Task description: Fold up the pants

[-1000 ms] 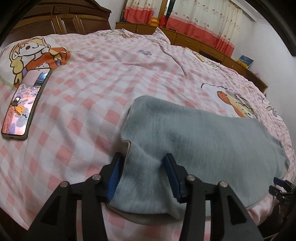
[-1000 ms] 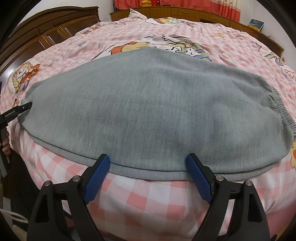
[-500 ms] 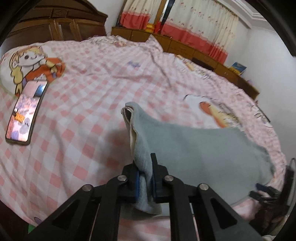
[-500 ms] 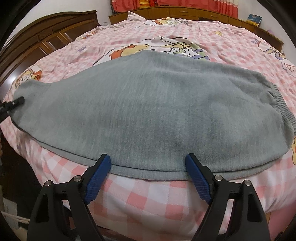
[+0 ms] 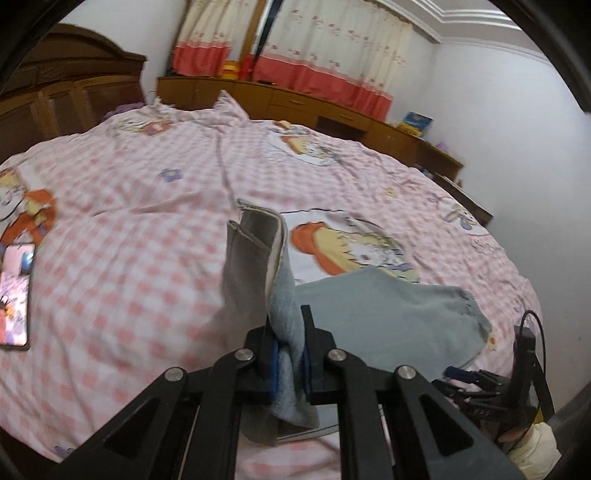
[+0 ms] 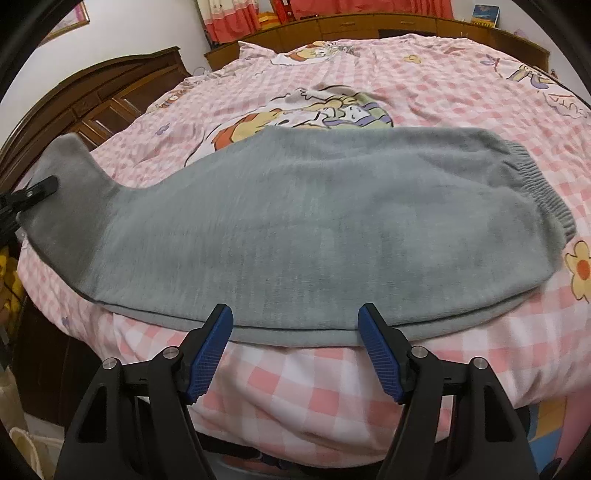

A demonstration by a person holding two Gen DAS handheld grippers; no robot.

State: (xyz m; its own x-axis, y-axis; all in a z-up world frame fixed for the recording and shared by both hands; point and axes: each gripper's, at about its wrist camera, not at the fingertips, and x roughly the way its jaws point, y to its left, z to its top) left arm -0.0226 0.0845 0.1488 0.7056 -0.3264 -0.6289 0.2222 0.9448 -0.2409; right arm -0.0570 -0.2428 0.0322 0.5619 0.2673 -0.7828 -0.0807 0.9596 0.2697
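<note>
The left tool (image 5: pixel 289 356), clamped on the pants' (image 6: pixel 295 229) lifted leg end (image 5: pixel 258 266), faces the waistband (image 6: pixel 543 192) far along the bed (image 6: pixel 424 81), while the right tool (image 6: pixel 295 349), jaws apart and just closing, straddles their near edge.

**Where my two wrist cameras look**

My left camera sits just behind my left claw (image 5: pixel 289 354), tilted down across the bed (image 5: pixel 147 295) toward the curtains (image 5: pixel 295 48). My right camera looks along my right claw (image 6: pixel 295 350) from the bed's edge, close over the pants (image 6: pixel 314 221). Both views share the pants, the bedspread and the far cabinets (image 6: pixel 369 26).
</note>
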